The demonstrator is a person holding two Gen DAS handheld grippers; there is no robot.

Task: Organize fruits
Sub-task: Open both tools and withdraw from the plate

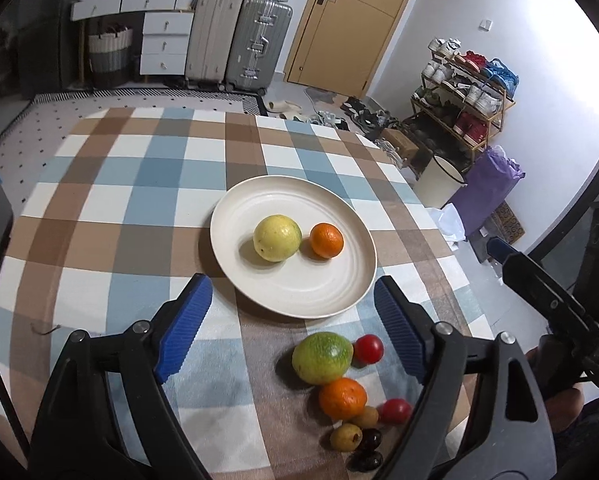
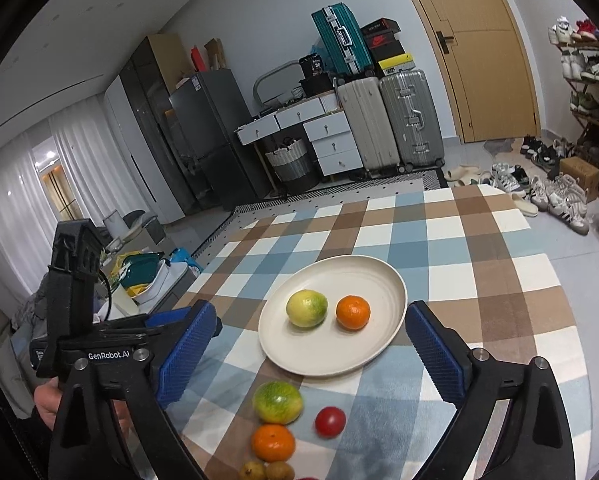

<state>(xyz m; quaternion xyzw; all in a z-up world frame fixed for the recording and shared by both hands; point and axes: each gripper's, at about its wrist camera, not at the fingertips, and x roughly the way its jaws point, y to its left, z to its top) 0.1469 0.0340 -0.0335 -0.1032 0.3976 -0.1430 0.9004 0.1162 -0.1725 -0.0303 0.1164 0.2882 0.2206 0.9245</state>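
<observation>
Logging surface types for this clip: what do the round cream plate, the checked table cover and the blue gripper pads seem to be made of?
The round cream plate looks like matte ceramic or melamine: faint concentric ridges, soft sheen; which one is unclear. The checked table cover looks like woven cloth, dull with soft colour edges. The blue gripper pads look like ribbed rubber or soft plastic.

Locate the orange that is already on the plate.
In both wrist views the orange sits on the cream plate, just right of the yellow-green citrus fruit.

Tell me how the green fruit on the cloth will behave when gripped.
The green fruit is round, so it probably rolls if nudged. It touches the orange, so that may shift too. Its skin looks smooth, perhaps slippery; the ribbed pads should help.
</observation>
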